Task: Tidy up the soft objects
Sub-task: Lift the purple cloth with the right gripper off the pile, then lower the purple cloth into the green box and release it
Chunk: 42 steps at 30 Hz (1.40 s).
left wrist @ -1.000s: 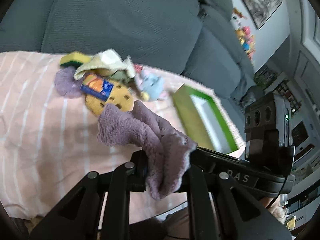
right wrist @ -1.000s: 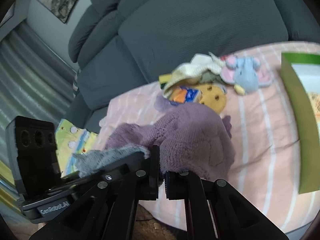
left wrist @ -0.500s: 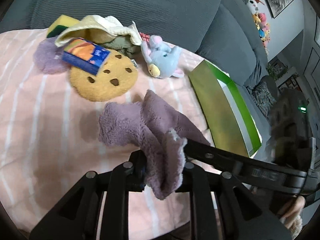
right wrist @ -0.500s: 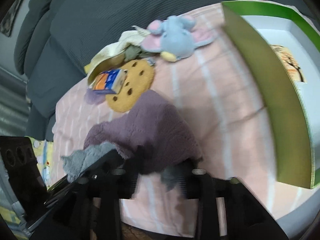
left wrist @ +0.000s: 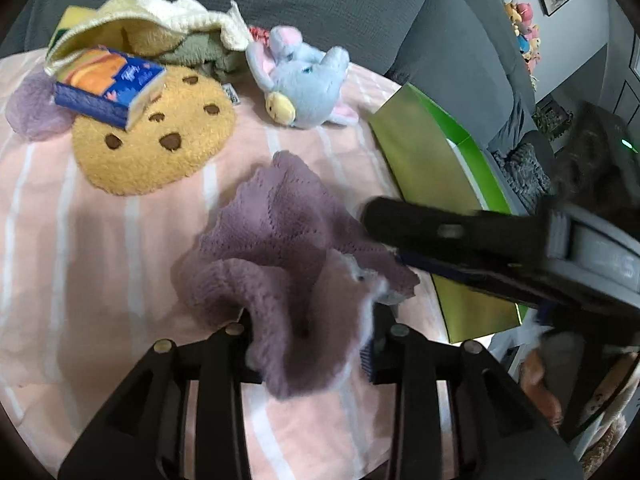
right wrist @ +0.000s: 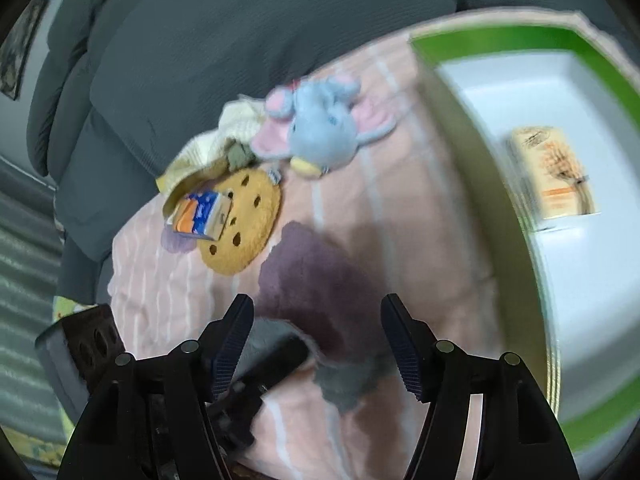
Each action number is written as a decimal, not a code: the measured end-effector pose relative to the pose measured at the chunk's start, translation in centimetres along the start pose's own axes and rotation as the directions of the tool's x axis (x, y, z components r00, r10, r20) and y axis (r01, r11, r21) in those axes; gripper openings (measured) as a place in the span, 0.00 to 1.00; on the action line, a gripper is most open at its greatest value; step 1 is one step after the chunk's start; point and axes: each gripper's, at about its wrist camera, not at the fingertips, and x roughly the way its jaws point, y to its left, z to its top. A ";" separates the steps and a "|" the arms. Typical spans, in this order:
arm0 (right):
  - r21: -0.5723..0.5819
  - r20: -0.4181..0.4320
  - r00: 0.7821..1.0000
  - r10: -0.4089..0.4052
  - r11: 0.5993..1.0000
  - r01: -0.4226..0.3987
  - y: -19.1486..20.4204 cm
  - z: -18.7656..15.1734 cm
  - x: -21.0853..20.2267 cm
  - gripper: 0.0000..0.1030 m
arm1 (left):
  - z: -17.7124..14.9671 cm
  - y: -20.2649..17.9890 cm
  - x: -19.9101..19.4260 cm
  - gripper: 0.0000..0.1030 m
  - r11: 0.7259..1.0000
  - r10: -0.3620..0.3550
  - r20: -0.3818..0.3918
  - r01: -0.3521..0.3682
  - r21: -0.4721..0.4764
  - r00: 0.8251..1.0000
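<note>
Purple knit cloth (left wrist: 280,240), crumpled, on pink striped blanket (left wrist: 100,260) beside green box (left wrist: 424,160); left gripper (left wrist: 310,344) opening, fold apparently still between jaws; right gripper (right wrist: 316,340) opening, holding nothing; one cookie plush (left wrist: 160,148), one blue mouse plush (left wrist: 304,80).

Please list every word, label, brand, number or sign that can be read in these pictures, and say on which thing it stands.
No text can be read with certainty.
Blue and orange packet on the cookie plush: printed logo, too blurred.
White sewn tag of the cookie plush: too small.
Grey tool housing at the right of the left wrist view: raised letters, smeared by motion.
Card in the green box: orange print, blurred.
</note>
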 end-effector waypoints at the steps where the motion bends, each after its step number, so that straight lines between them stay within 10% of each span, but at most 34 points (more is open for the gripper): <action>1: 0.008 -0.025 1.000 0.001 1.000 0.000 -0.1 0.3 1.0 0.65 | 0.0 0.1 0.3 0.28 1.000 0.000 -0.009 0.000 -0.006 1.000; 7: -0.007 -0.052 0.998 -0.028 1.000 0.027 -0.7 0.4 3.9 0.65 | 0.0 0.4 1.7 0.13 0.999 -0.024 -0.043 0.023 -0.022 0.999; 12: 0.035 -0.098 0.990 0.106 0.994 -0.103 -1.4 -0.4 4.6 0.30 | 0.1 -0.3 1.7 0.08 0.998 -0.055 -0.041 0.055 -0.009 0.998; 22: -0.006 0.121 0.974 0.190 0.982 -0.190 0.4 -0.9 -3.4 0.29 | 1.5 -5.5 -3.8 0.08 0.986 -0.085 0.077 0.073 0.147 0.993; 33: -0.126 0.449 0.867 0.216 0.976 -0.177 2.3 -0.5 -17.0 0.29 | 4.3 -15.1 -10.8 0.08 0.909 -0.264 0.225 0.164 0.384 0.938; 42: -0.016 0.558 0.823 0.104 0.993 -0.114 -3.0 -1.2 -20.3 0.29 | 4.5 -21.0 -6.6 0.08 0.843 -0.329 0.141 0.223 0.489 0.934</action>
